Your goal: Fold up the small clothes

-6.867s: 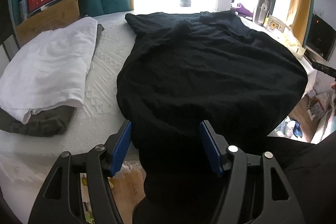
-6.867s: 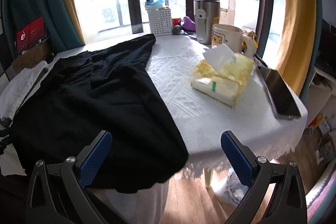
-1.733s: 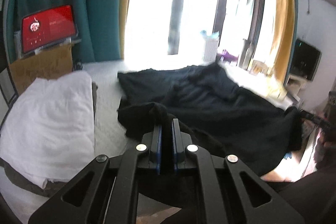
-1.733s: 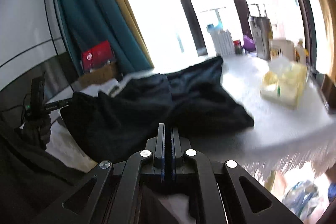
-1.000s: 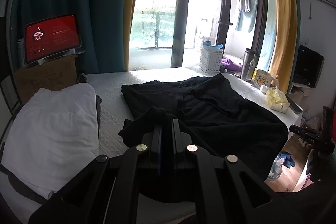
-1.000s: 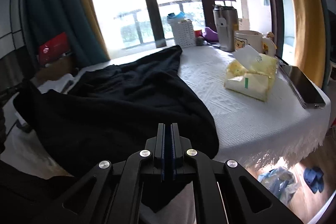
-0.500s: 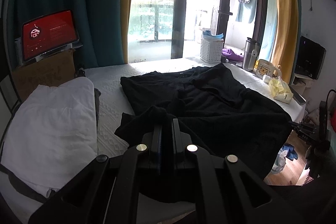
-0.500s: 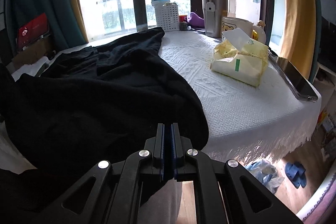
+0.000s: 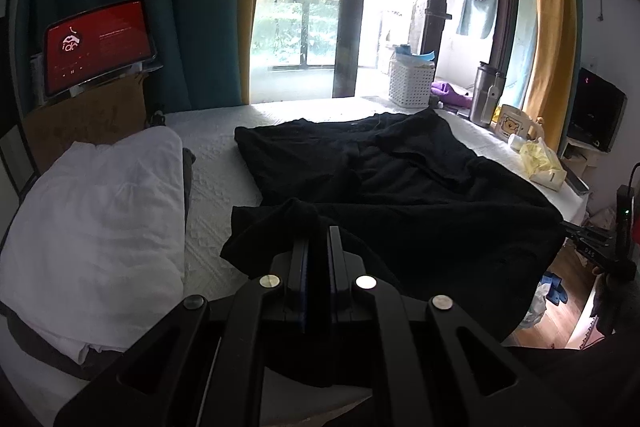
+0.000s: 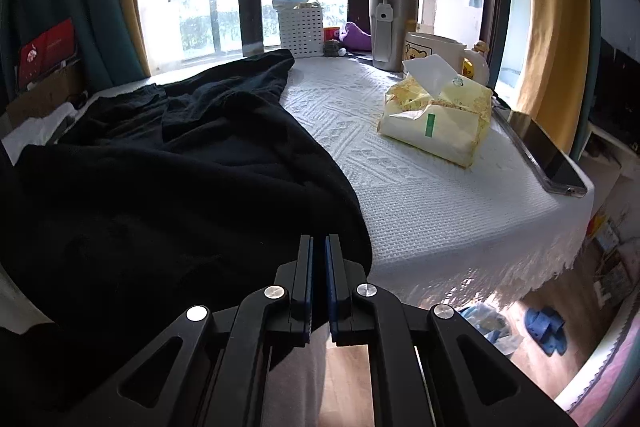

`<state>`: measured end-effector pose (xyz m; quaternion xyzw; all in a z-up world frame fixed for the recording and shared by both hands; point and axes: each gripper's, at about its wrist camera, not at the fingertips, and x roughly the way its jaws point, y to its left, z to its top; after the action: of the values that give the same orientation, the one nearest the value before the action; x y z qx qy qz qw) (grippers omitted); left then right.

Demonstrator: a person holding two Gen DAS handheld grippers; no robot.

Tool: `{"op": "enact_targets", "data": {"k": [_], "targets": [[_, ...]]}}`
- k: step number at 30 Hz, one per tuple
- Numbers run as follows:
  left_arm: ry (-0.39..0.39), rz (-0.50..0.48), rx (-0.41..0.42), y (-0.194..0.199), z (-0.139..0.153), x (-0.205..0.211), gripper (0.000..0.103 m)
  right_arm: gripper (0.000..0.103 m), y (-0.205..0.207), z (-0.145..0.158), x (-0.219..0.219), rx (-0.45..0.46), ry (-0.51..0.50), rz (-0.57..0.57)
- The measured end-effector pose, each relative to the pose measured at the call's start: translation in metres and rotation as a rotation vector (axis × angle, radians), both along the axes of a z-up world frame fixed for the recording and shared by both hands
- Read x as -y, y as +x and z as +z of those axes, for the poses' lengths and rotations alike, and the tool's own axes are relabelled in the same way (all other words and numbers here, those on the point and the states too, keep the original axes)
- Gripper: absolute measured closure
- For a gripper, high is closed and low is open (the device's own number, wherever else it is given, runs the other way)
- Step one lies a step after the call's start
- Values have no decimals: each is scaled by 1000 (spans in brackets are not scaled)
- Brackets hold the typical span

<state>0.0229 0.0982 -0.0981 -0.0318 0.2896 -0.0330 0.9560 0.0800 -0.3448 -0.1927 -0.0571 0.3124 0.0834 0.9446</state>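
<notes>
white pile [image 9: 96, 211] left view, tissue pack [image 10: 438, 115] right

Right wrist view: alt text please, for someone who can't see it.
The right gripper is shut on the near edge of a black garment spread over a table with a white textured cloth. To the right sit a yellow tissue pack and a phone; a white basket and steel tumbler stand by the window.

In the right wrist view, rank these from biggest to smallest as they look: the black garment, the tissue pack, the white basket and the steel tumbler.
1. black garment, by far.
2. tissue pack, though it lies nearer the camera.
3 and 4. white basket and steel tumbler look about alike; I would not rank them.
</notes>
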Motion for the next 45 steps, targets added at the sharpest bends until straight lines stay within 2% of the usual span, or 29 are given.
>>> {"op": "enact_targets", "data": {"k": [6,11,12,13,14,15,18,21,24,27,29,31,33,37,43,45], "targets": [[-5,6,-36,4,-12,-2,97,96,-3,-1,-8,9,-67,-34],[-17,5,-47,3,-18,-2,97,89,-4,-3,-14,36,-166,-47],[-18,6,-49,3,-20,-2,97,69,-4,-3,-14,43,-193,-71],[-20,7,-50,3,-20,-2,97,31,-4,-2,-11,59,-230,-141],[-22,8,-53,3,-22,-3,97,12,-4,-1,-6,62,-236,-177],[-25,9,-54,4,-22,-4,97,0,-2,-2,2,47,-211,-180],[-33,8,-67,6,-26,-5,97,0,0,-4,19,-4,-104,-153],[-36,-14,-74,5,-28,-5,97,0,-7,-3,30,2,-1,-136],[-33,-24,-81,6,-28,-4,97,0,-10,-10,37,-37,121,-108],[-48,-30,-97,8,-31,-5,96,0,-11,-23,35,-72,181,-78],[-50,-32,-113,11,-35,-5,90,0,-12,-33,32,-94,223,-40],[-56,-26,-129,14,-40,-6,62,1,-8,-45,29,-119,280,14],[-75,-20,-134,15,-43,-9,53,6,-6,-58,24,-156,306,46],[-76,-29,-158,24,-51,-8,45,13,2,-80,13,-206,375,110],[-75,-42,-218,37,-69,-6,44,20,12,-96,-4,-226,409,190],[-76,-39,-231,39,-74,-6,44,29,17,-102,-8,-239,435,215]]}}
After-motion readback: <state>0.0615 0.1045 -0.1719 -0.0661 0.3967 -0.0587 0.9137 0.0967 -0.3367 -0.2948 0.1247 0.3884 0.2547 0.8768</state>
